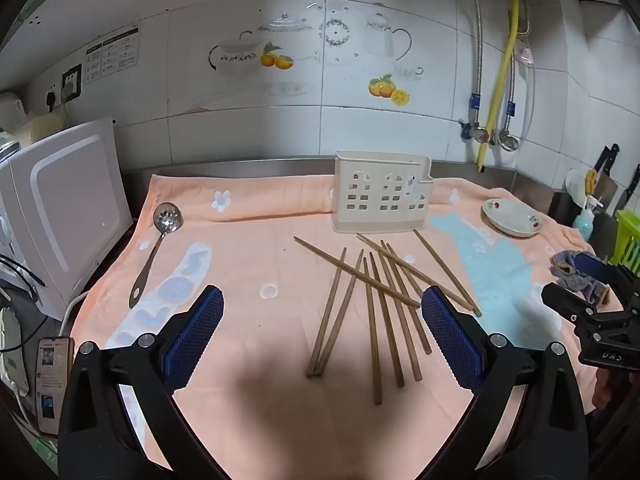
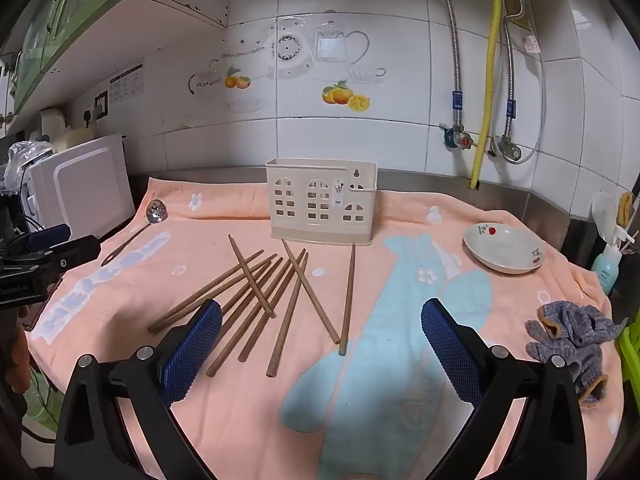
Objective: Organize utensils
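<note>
Several brown wooden chopsticks (image 1: pixel 376 304) lie scattered on a peach towel (image 1: pixel 260 352); they also show in the right wrist view (image 2: pixel 276 304). A cream slotted utensil holder (image 1: pixel 382 192) stands upright behind them, seen too in the right wrist view (image 2: pixel 322 202). A steel slotted spoon (image 1: pixel 158 248) lies at the far left of the towel, also in the right wrist view (image 2: pixel 136 230). My left gripper (image 1: pixel 322 336) is open and empty above the near chopstick ends. My right gripper (image 2: pixel 322 340) is open and empty, hovering right of the pile.
A white dish (image 2: pixel 504 252) with a red flower sits at the right. A grey glove (image 2: pixel 572 336) lies at the towel's right edge. A white appliance (image 1: pixel 68 208) stands at the left, a phone (image 1: pixel 52 384) below it. Tiled wall with pipes (image 2: pixel 488 80) behind.
</note>
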`<act>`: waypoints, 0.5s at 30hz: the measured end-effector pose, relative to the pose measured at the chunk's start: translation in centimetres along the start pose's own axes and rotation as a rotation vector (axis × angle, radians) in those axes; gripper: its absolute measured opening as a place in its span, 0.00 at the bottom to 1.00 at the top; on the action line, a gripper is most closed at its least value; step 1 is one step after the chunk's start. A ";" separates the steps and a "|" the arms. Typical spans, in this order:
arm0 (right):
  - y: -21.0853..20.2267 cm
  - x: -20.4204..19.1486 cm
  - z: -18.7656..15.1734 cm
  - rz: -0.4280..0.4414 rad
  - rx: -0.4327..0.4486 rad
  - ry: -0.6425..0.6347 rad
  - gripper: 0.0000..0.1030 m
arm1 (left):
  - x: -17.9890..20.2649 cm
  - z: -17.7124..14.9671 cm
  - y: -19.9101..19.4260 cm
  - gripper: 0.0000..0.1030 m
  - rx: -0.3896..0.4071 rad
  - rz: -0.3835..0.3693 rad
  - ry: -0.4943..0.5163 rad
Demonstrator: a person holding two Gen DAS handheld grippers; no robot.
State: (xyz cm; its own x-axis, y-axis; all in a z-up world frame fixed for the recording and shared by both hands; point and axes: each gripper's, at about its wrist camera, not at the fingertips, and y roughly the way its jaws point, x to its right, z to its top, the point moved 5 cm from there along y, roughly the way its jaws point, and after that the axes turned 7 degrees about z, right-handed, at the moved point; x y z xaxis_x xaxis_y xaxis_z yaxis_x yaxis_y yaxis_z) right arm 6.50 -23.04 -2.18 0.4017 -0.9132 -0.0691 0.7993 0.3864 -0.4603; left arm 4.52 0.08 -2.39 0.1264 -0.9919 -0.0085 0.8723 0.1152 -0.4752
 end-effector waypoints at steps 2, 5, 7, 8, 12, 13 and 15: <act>0.0 0.0 0.0 -0.004 0.001 -0.004 0.94 | 0.1 0.0 0.0 0.95 0.008 0.003 0.009; -0.1 -0.1 0.1 -0.005 0.003 -0.004 0.94 | -0.2 0.2 -0.3 0.95 0.013 -0.002 0.008; -0.1 -0.1 0.1 0.002 0.001 0.001 0.94 | -0.2 0.2 -0.4 0.95 0.013 -0.002 0.008; -0.2 -0.1 0.1 0.004 0.002 0.002 0.94 | -0.3 0.3 -0.4 0.95 0.013 -0.002 0.008; -0.2 0.1 0.1 0.003 0.002 0.002 0.94 | -0.3 0.3 -0.2 0.95 0.014 0.002 0.009; -0.2 0.2 0.1 0.002 0.002 0.001 0.94 | -0.4 0.4 -0.6 0.95 0.017 0.000 0.008; -0.3 0.3 0.1 0.001 0.001 0.001 0.94 | -0.4 0.4 -0.6 0.95 0.018 0.006 0.008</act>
State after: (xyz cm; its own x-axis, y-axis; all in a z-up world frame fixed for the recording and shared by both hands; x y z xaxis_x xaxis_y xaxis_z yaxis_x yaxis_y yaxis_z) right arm 6.44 -23.36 -1.99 0.4021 -0.9129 -0.0701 0.7995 0.3874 -0.4592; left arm 4.16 0.40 -1.78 0.1278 -0.9916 -0.0181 0.8799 0.1217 -0.4593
